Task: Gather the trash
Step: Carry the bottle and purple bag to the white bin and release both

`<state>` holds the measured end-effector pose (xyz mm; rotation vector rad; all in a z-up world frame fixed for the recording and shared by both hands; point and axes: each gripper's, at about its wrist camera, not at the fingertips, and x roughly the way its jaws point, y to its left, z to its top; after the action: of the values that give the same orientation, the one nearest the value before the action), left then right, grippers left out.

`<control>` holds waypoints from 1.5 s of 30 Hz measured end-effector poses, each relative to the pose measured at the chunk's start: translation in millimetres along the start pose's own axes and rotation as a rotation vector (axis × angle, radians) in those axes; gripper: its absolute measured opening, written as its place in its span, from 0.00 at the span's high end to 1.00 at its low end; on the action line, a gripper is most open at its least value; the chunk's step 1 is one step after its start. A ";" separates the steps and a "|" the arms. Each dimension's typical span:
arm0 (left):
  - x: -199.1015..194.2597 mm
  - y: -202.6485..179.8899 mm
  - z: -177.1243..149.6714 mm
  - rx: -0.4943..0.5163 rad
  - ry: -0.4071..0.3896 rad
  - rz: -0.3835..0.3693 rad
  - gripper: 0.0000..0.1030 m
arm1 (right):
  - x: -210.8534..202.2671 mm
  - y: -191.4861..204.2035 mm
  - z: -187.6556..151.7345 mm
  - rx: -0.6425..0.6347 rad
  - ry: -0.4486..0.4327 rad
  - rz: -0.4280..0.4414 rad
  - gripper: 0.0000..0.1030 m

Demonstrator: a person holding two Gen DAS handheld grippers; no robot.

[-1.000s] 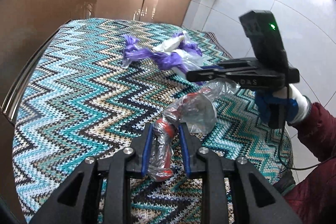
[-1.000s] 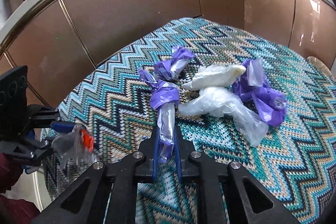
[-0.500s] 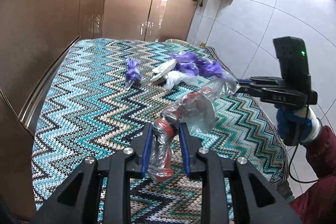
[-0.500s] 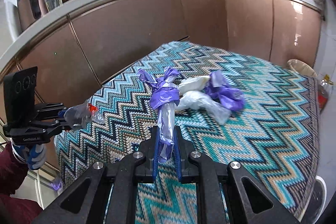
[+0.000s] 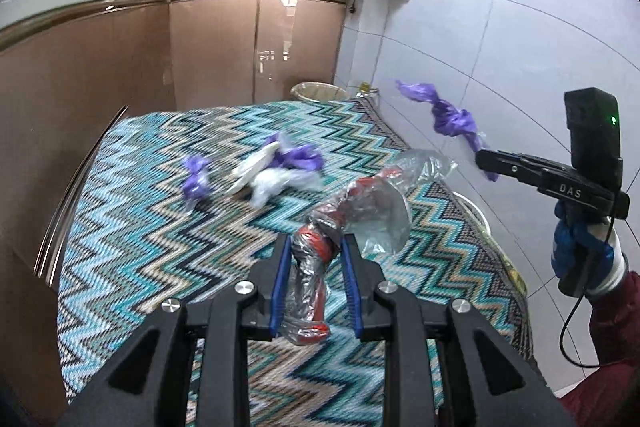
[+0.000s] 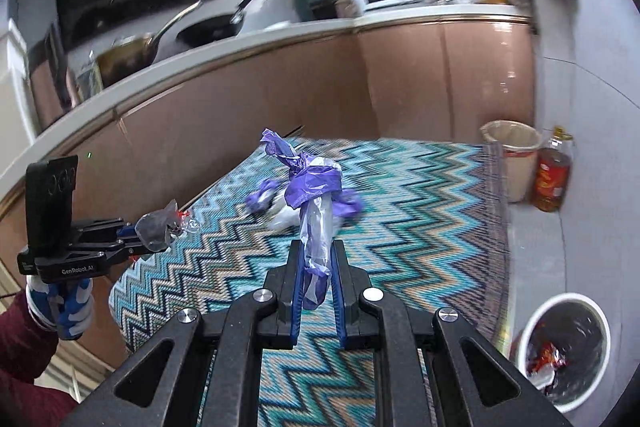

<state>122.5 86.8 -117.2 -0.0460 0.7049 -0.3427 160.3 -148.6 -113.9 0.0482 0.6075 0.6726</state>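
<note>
My left gripper (image 5: 316,251) is shut on a clear plastic wrapper with red print (image 5: 356,211), held above the zigzag-patterned table (image 5: 160,247). It also shows in the right wrist view (image 6: 160,227). My right gripper (image 6: 316,255) is shut on a purple and clear plastic bag (image 6: 312,195), lifted high above the table; the bag also shows in the left wrist view (image 5: 452,119). More purple and white bags (image 5: 272,167) lie on the table's far half. A white bin lined with a black bag (image 6: 564,343) stands on the floor at the right, with trash inside.
Brown kitchen cabinets (image 5: 200,55) run behind and left of the table. A beige lined bin (image 6: 512,155) and an oil bottle (image 6: 554,175) stand on the floor past the table's far end. The tiled wall (image 5: 500,47) is at the right.
Both grippers have risen and pulled back from the table with their trash. The right gripper has swung right, bringing the white bin into its view.
</note>
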 end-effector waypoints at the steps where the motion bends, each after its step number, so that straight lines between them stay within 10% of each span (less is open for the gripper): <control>1: 3.6 -7.5 4.1 0.011 0.003 -0.005 0.77 | -10.5 -8.9 -3.1 0.020 -0.018 -0.017 0.88; 23: 182.2 -238.3 93.3 0.267 0.197 -0.233 0.77 | -141.8 -186.0 -94.8 0.357 -0.112 -0.385 0.88; 45: 372.8 -340.9 103.6 0.265 0.388 -0.233 0.76 | -100.0 -308.3 -120.5 0.484 0.034 -0.487 0.86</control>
<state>353.2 -363.1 -218.7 0.1966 1.0348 -0.6775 209.1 -469.2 -234.0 0.3291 0.7697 0.0449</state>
